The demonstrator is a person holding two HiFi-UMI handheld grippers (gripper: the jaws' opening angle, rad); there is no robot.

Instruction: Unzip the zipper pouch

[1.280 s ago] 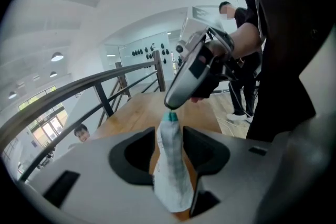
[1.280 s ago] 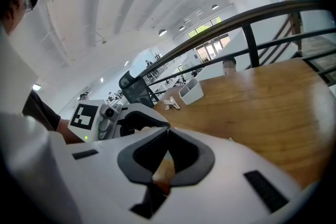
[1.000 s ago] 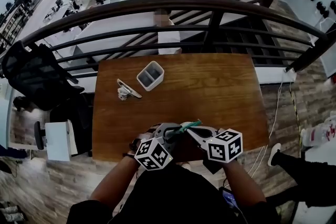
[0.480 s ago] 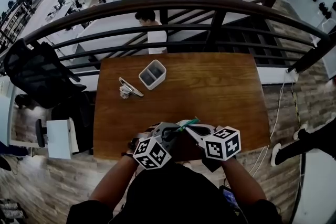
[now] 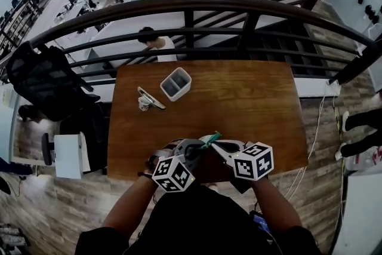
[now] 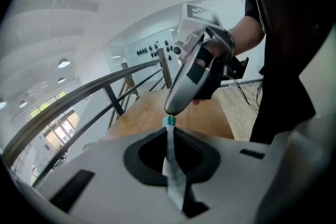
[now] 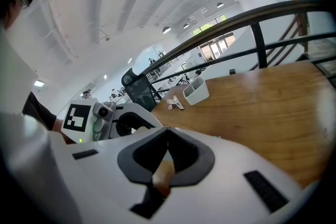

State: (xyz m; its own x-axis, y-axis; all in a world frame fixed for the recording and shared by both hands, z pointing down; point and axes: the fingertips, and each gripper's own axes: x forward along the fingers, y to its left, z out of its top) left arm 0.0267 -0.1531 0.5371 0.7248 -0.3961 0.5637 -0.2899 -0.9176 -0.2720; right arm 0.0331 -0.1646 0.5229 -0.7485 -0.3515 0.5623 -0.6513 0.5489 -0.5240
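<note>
Left gripper view: left tongs [image 6: 169, 134], spread a second ago, now pinch the zipper pouch [image 6: 174, 170]; right tongs [image 6: 170, 110] grip its teal end, above the table's [image 5: 250, 98] near edge; unzipping looks ready to begin.

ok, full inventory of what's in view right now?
table: 1, brown wood, against the railing
divided container: 1, white-grey, far left part of the table
clip-like item: 1, silvery white, left of the container
railing: 1, dark, beyond the table
chair: 1, black, left of the table
people: several, on the floor below the railing
zipper pouch: 1, pale with teal end, between both grippers
left gripper: 1, white, shut on the pouch
right gripper: 1, white, shut at the teal end
</note>
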